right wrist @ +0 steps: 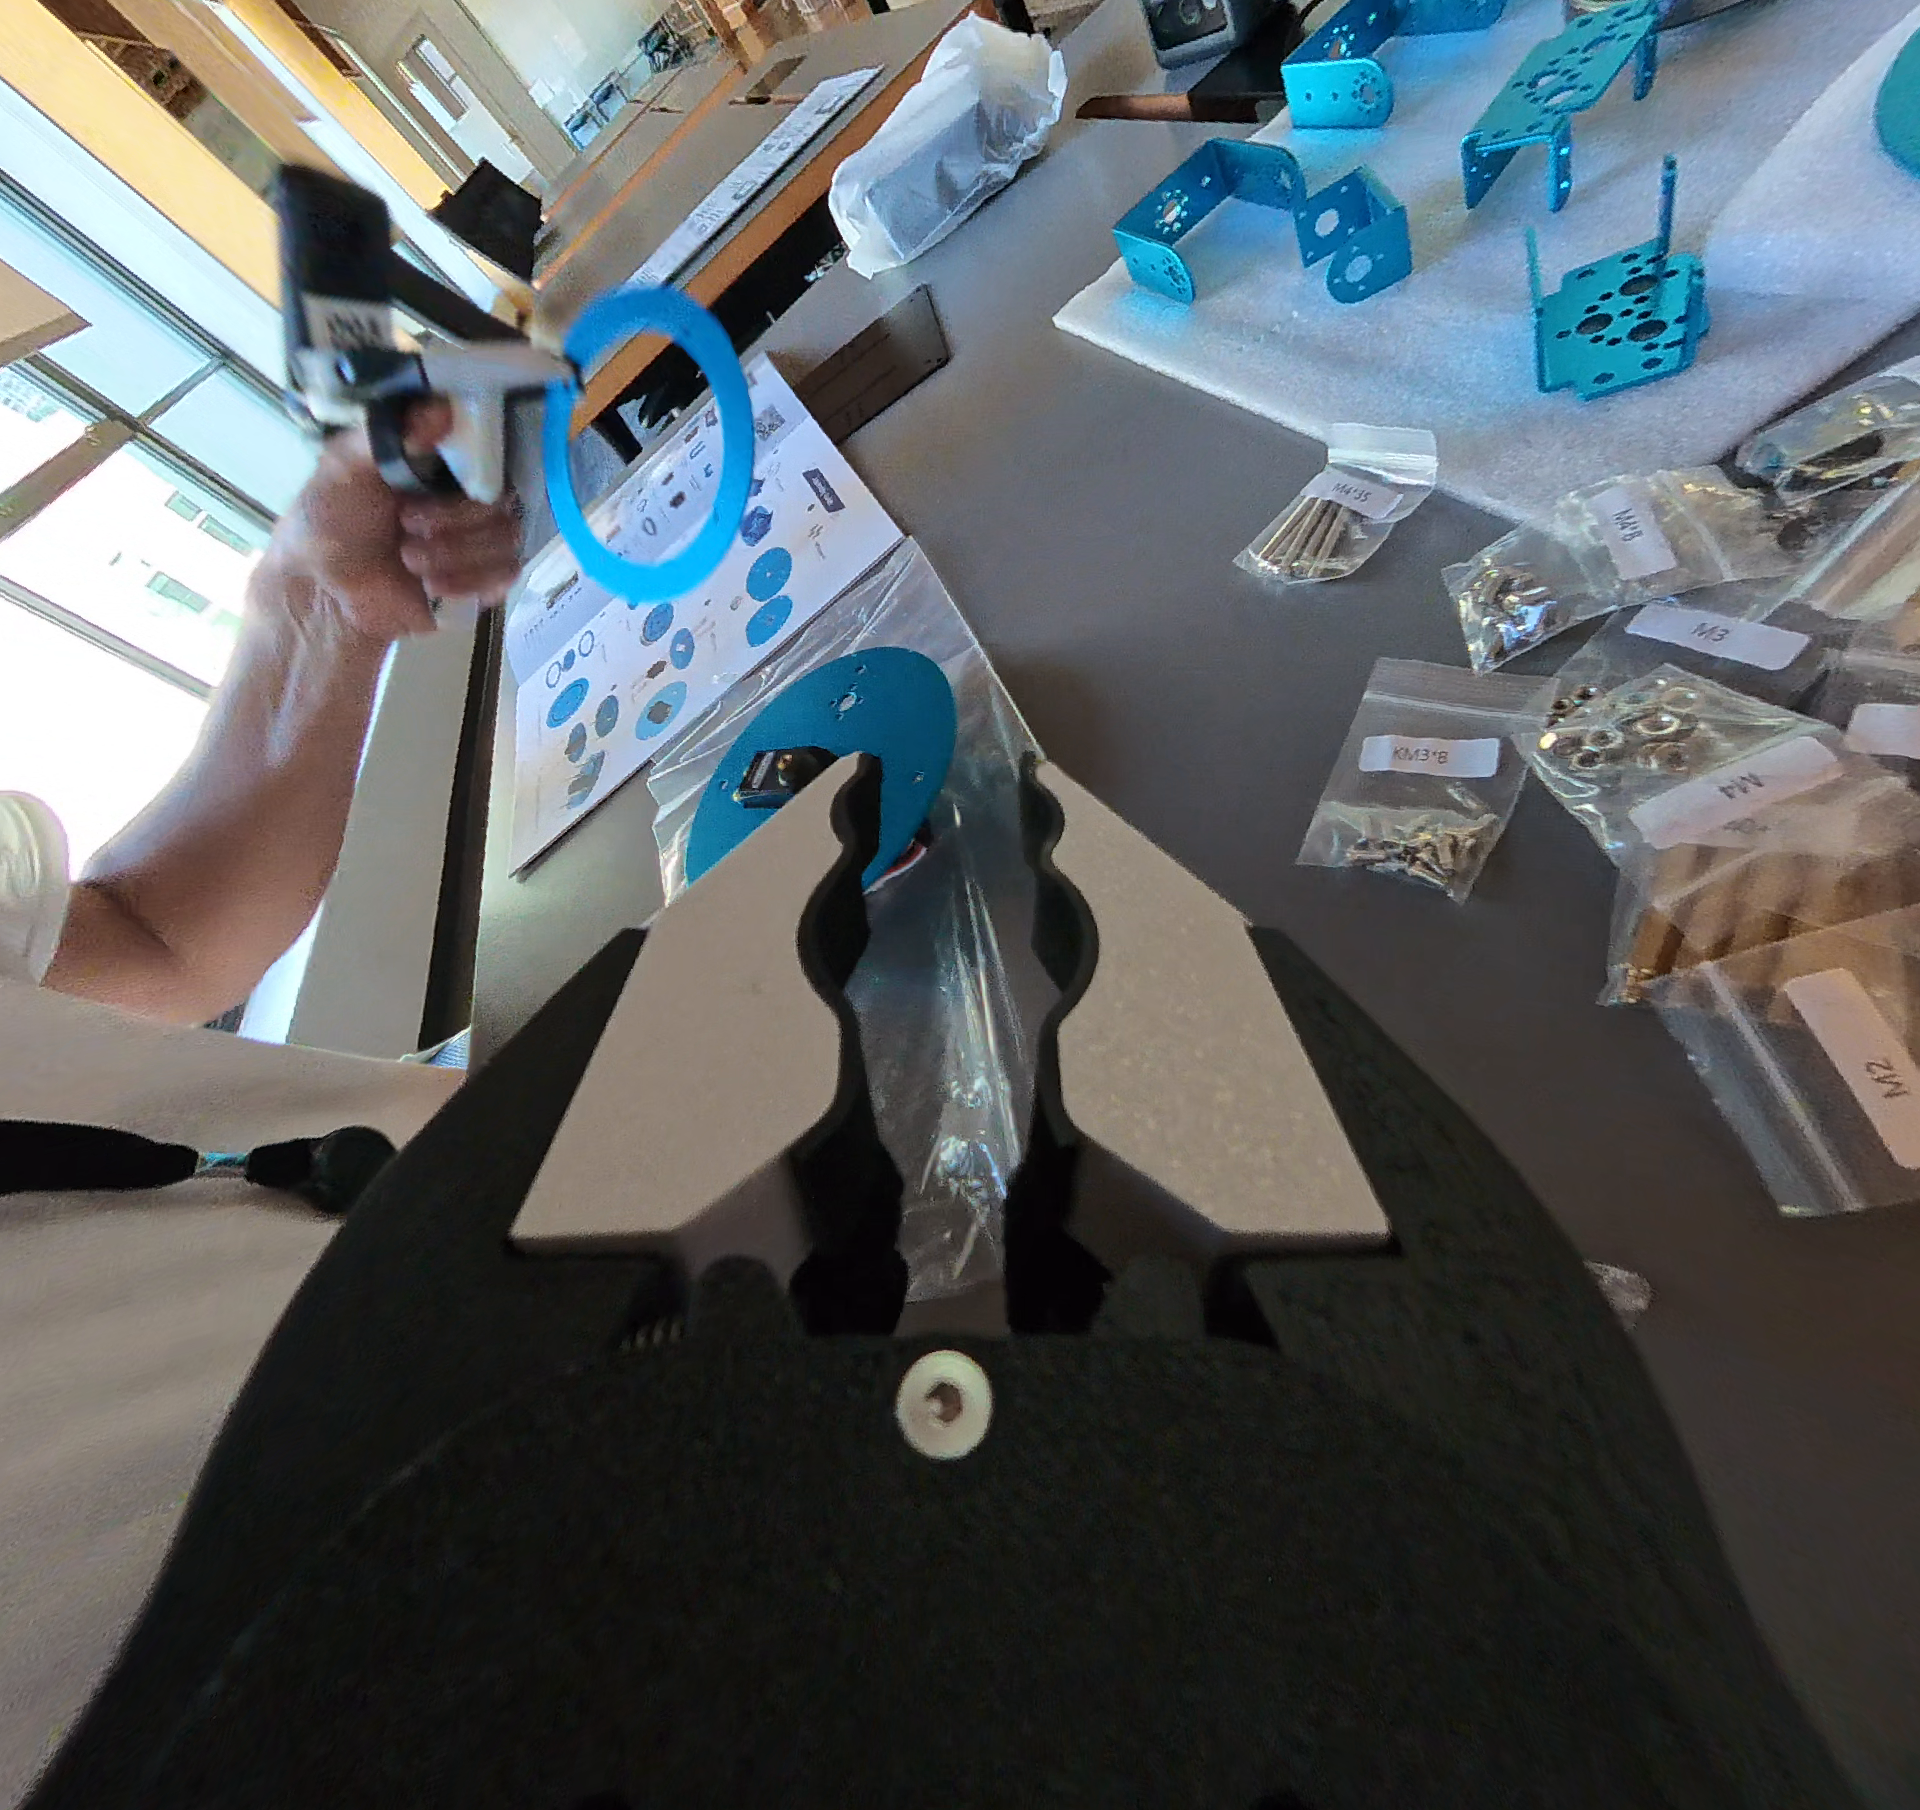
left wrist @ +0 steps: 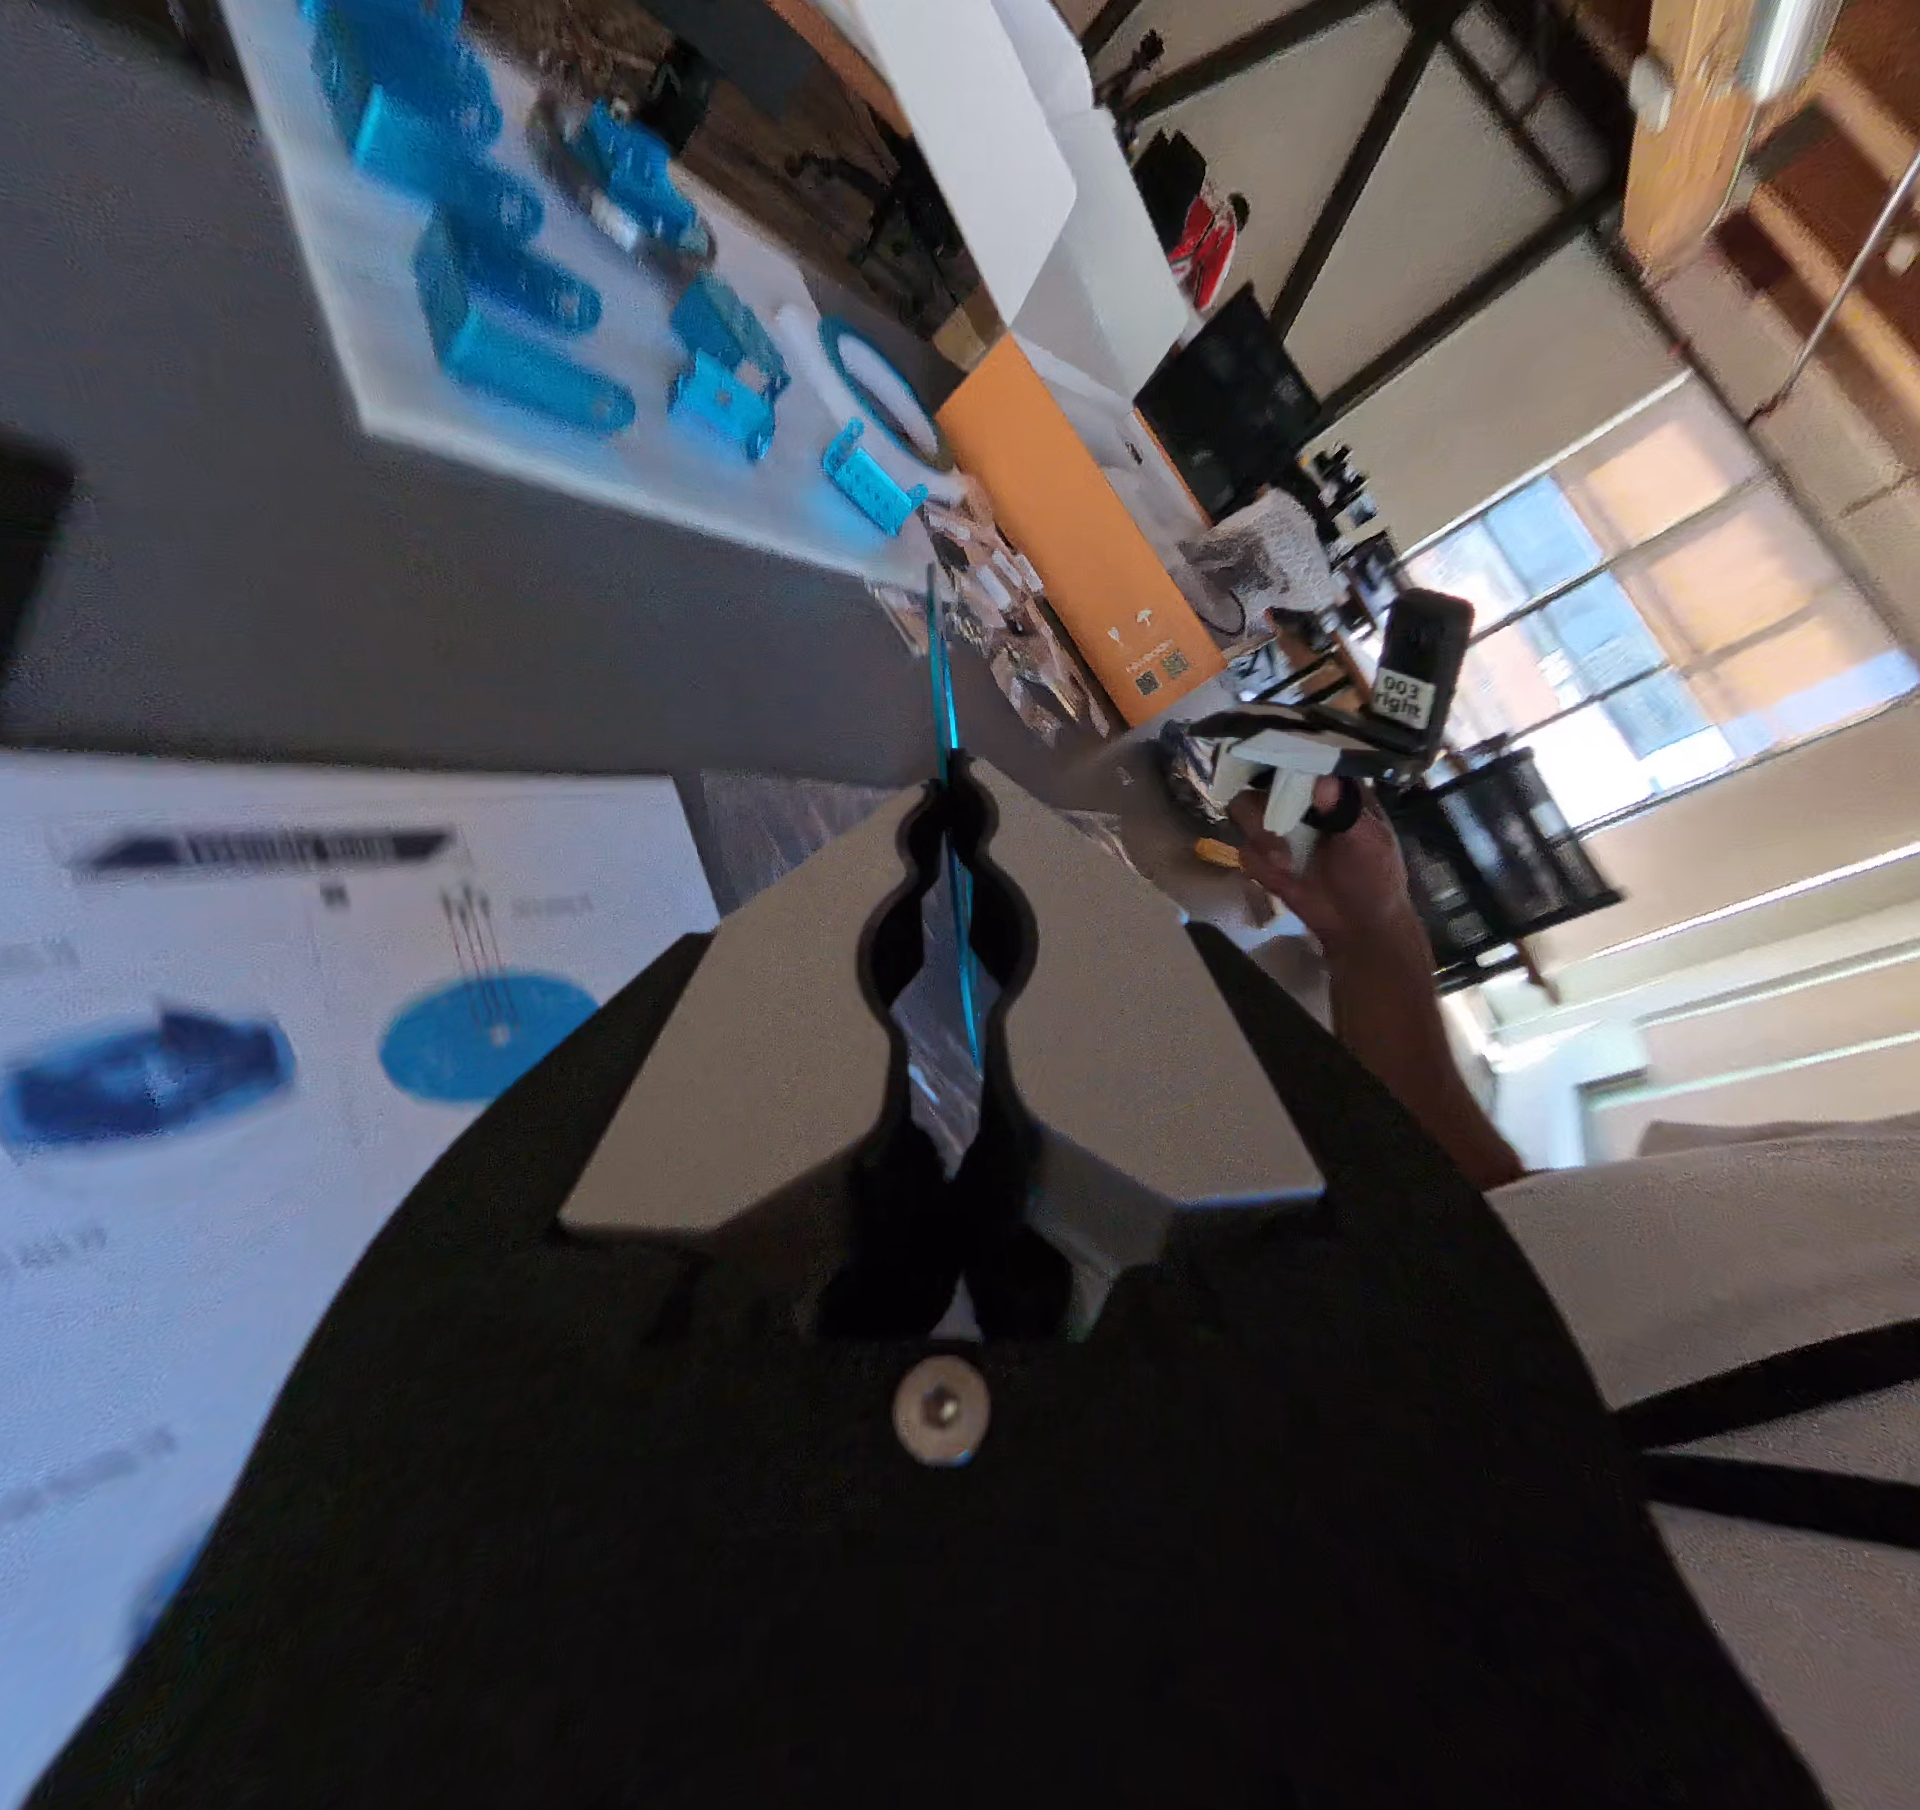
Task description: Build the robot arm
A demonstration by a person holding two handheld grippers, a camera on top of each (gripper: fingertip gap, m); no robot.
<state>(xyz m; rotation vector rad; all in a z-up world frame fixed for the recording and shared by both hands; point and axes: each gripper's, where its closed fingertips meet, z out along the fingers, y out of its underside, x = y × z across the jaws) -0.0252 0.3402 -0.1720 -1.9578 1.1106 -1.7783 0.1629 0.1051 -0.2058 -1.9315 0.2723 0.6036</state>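
Observation:
My left gripper (left wrist: pixel 951 784) is shut on a thin blue ring (left wrist: pixel 943 680), seen edge-on between the pads. In the right wrist view the same ring (right wrist: pixel 727 430) hangs in the air from the left gripper (right wrist: pixel 566 370), held by a hand at the left. My right gripper (right wrist: pixel 945 773) is open, low over a clear plastic bag (right wrist: pixel 935 1033) that holds a blue disc (right wrist: pixel 831 732) and small screws. The bag lies between the fingers; I cannot tell whether they touch it. The right gripper (left wrist: pixel 1226 737) also shows far off in the left wrist view.
A printed instruction sheet (right wrist: pixel 707 617) lies on the grey table beside the bag. A white foam sheet (right wrist: pixel 1351 326) carries several blue metal brackets. Labelled bags of screws and nuts (right wrist: pixel 1423 784) lie to the right. An orange box (left wrist: pixel 1070 534) stands farther off. The grippers' ends are close to 30 cm from one another.

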